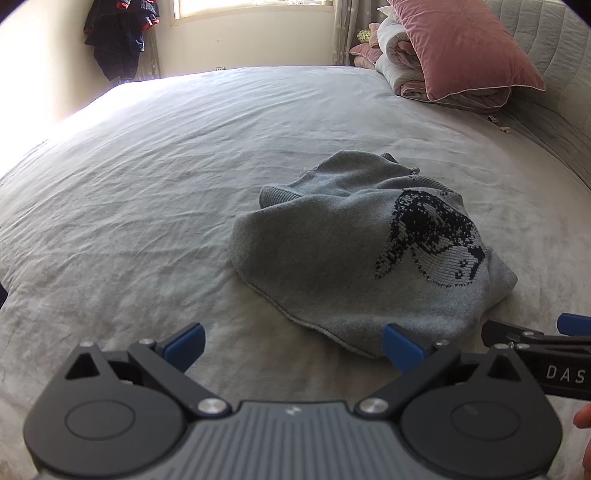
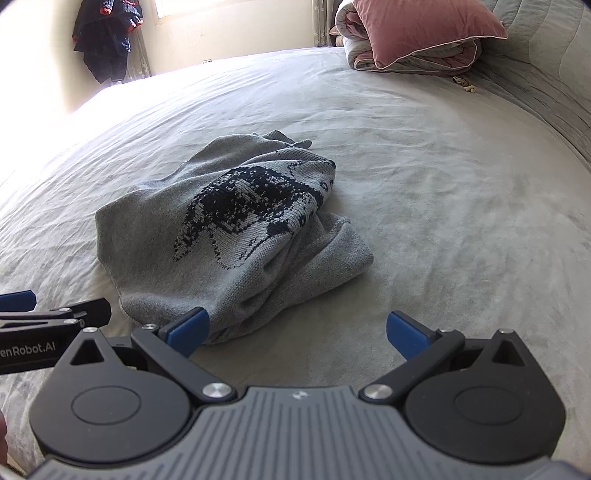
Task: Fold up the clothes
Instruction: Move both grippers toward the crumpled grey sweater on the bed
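Note:
A grey knit sweater (image 1: 354,251) with a dark blue pattern lies crumpled in a heap on the bed; it also shows in the right wrist view (image 2: 229,236). My left gripper (image 1: 293,349) is open and empty, just in front of the sweater's near hem, its right fingertip at the hem edge. My right gripper (image 2: 295,332) is open and empty, in front of the sweater's near right side, its left fingertip at the cloth. The right gripper shows at the right edge of the left wrist view (image 1: 535,339); the left gripper shows at the left edge of the right wrist view (image 2: 55,310).
The bed (image 1: 147,184) has a wrinkled grey sheet. A pink pillow (image 1: 461,48) rests on a folded duvet (image 1: 406,74) at the far right by the headboard. Dark clothes (image 1: 118,33) hang in the far left corner by a window.

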A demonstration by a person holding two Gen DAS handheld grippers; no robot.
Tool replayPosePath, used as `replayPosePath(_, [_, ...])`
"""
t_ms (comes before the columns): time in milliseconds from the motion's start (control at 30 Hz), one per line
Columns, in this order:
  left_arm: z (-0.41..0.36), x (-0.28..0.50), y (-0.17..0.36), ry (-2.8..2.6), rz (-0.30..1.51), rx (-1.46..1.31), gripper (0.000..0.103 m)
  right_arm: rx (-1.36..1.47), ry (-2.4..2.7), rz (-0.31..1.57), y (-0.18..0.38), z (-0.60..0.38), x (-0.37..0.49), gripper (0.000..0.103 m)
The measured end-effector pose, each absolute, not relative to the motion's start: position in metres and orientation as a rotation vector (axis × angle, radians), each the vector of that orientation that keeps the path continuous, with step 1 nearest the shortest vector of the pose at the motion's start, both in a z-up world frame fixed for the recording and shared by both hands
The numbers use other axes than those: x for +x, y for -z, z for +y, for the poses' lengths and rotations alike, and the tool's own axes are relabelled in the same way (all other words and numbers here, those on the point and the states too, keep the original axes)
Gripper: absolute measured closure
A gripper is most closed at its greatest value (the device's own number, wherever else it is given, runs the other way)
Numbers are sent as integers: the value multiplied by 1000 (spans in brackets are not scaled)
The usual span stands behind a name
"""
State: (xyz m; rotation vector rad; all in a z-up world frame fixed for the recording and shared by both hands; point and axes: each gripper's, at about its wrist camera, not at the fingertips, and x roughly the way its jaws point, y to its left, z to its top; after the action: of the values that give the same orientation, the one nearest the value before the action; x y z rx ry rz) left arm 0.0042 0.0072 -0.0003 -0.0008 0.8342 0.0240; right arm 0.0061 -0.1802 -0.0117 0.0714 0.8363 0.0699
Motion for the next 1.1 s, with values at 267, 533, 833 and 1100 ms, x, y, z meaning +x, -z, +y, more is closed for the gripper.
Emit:
replayPosePath(267, [16, 4, 1, -39, 840, -8, 1, 68, -76, 839, 12, -177, 7, 0])
replayPosePath(533, [23, 10, 6, -67, 860, -20, 1, 93, -96, 844, 10, -174, 12, 0])
replayPosePath(833, [28, 9, 2, -51, 854, -36, 1, 81, -121, 860, 12, -161, 14, 0])
replayPosePath(1100, [35, 8, 1, -61, 852, -51, 1, 69, -130, 868, 15, -155, 15, 0])
